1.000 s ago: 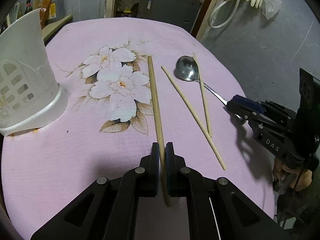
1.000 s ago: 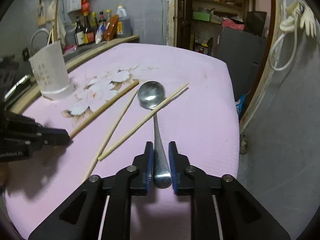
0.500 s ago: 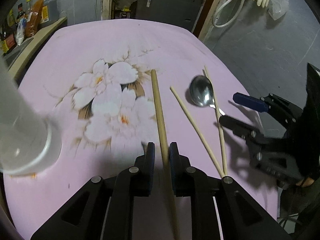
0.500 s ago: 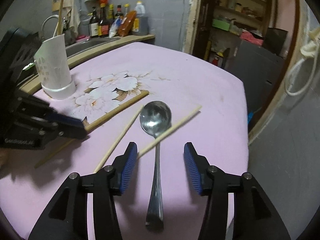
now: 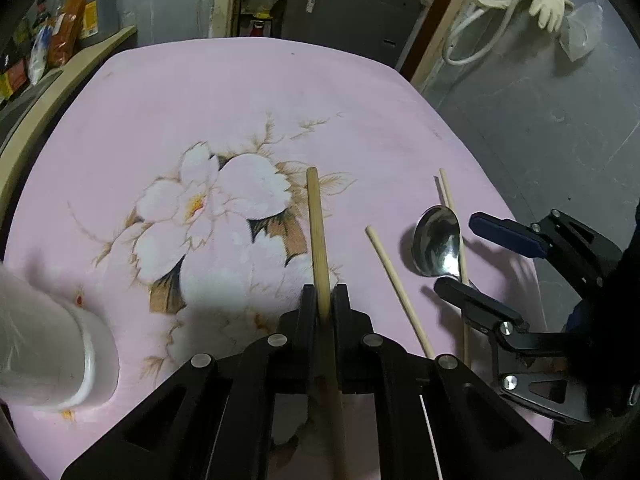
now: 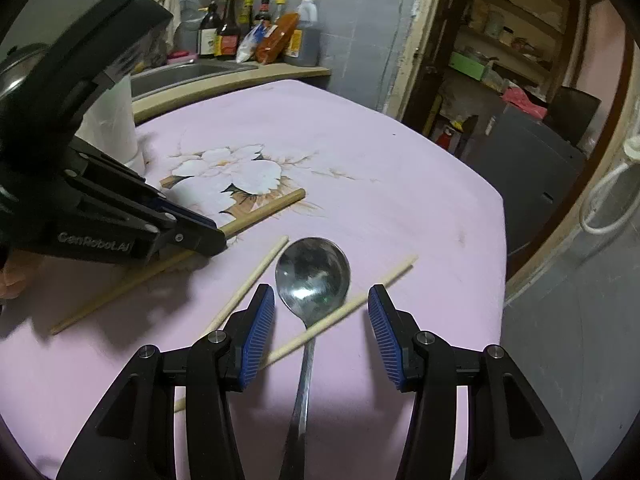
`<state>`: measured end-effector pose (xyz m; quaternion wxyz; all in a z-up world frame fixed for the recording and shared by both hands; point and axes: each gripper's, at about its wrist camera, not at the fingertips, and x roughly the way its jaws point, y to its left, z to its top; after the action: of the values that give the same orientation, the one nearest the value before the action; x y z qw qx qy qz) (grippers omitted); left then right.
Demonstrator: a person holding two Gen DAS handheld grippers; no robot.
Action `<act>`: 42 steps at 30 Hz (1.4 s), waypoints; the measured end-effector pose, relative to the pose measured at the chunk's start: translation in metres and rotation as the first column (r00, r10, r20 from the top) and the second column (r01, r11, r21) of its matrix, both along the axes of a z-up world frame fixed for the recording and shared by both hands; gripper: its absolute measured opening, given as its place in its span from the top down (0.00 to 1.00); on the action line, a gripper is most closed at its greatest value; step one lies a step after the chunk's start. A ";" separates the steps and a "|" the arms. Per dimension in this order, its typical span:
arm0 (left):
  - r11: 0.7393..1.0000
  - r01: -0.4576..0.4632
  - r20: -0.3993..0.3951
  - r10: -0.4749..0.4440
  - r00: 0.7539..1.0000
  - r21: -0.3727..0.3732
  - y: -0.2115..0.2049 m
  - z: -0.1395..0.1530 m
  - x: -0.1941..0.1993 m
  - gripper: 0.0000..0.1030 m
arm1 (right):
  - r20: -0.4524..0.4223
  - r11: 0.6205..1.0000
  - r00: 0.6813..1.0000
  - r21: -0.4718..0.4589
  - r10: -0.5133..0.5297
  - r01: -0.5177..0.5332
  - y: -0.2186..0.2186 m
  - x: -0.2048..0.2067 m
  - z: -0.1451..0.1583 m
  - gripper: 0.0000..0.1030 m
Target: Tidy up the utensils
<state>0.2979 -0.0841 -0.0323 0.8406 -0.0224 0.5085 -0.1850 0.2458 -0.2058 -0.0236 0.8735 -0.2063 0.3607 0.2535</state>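
Observation:
My left gripper [image 5: 324, 294] is shut on a thick wooden stick [image 5: 318, 232], which lies along the pink flowered cloth; the stick also shows in the right wrist view [image 6: 264, 212]. My right gripper [image 6: 322, 304] is open, its blue pads either side of a metal spoon [image 6: 312, 276] lying on the table. Two thin chopsticks [image 6: 256, 272] [image 6: 356, 302] lie by the spoon, one crossing its neck. A white utensil holder [image 5: 44, 356] stands at the left, blurred and close.
The pink cloth [image 5: 224, 112] covers a round table whose edge falls off to the right over a grey floor. Bottles and a sink [image 6: 248, 28] stand on a counter behind. A dark cabinet [image 6: 532, 160] is at the back right.
My right gripper has opened and let go of the spoon handle, then moved forward beside the bowl. My left gripper has slid forward along the thick stick, staying shut on it.

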 end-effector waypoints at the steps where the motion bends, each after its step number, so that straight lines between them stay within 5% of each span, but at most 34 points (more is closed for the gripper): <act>1: 1.000 -0.005 0.000 0.005 1.000 -0.003 0.001 -0.001 -0.002 0.95 | 0.002 1.000 1.000 -0.012 0.010 -0.010 0.003 0.000 -0.001 0.54; 7: 1.000 -0.004 0.003 0.004 1.000 0.001 0.012 0.001 -0.020 0.95 | -0.003 0.995 1.000 -0.095 0.025 -0.025 0.015 0.007 -0.011 0.54; 18: 1.000 0.009 0.046 -0.010 0.999 0.014 0.002 -0.001 -0.030 0.95 | -0.074 0.999 0.997 -0.047 -0.009 0.005 0.010 0.021 -0.012 0.63; 25: 0.999 0.001 0.180 0.007 0.984 -0.047 0.009 0.015 -0.059 0.96 | 0.069 1.000 0.997 -0.011 -0.021 0.022 0.010 -0.005 0.009 0.63; 34: 0.990 -0.056 0.458 0.109 0.882 -0.126 0.030 0.054 -0.112 0.96 | 0.300 0.995 0.954 0.100 -0.027 -0.003 0.022 -0.057 0.045 0.64; 42: 0.983 -0.080 0.475 0.150 0.867 -0.166 0.056 0.056 -0.130 0.96 | 0.375 0.983 0.927 0.180 -0.027 -0.044 0.037 -0.076 0.066 0.65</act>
<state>0.1676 -0.0283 0.0238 0.9470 -0.0648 0.2651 -0.1695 0.1700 -0.1690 0.0425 0.9407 -0.1705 0.1607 0.2454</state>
